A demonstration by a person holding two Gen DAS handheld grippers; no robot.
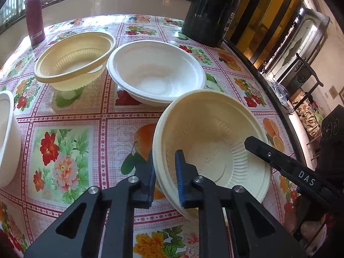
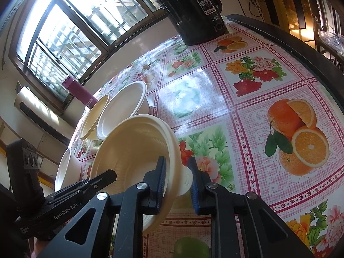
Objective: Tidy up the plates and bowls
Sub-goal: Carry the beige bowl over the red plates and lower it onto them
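Here, worktop (image 1: 90,116) under a flowered oilcloth, largest thing in view, carrying all the bowls. At its far edge: black kettle (image 1: 211,10) toward the right, maroon flask (image 1: 34,15) toward the left.

Far side of centre: white bowl (image 1: 154,73) upright, touching or just beside a yellow ribbed bowl (image 1: 73,60) to its left; the yellow one looks tilted on something beneath it, cannot tell what. Part of another white bowl (image 1: 5,142) at the left edge of the left wrist view, well apart from the rest.

Nearest: cream bowl (image 1: 210,142), tipped up off level, mouth toward the cameras, apparently two nested shells judging by the doubled rim. No long axis; round, so what matters is the rim line between the two grips.

Left hand-held gripper (image 1: 165,178) clamped on the rim at the bowl's left side, one blue pad inside the wall, one outside. Right hand-held gripper (image 2: 178,185) clamped on the opposite side, one pad inside, the other against the outer wall near the foot. Seen from the left wrist, right tool entering from the lower right.

Both hands equally near. Judged next: pulling the shells apart, or carrying them toward the far bowls, which lie ahead and left. Risk: thin rim buckling.
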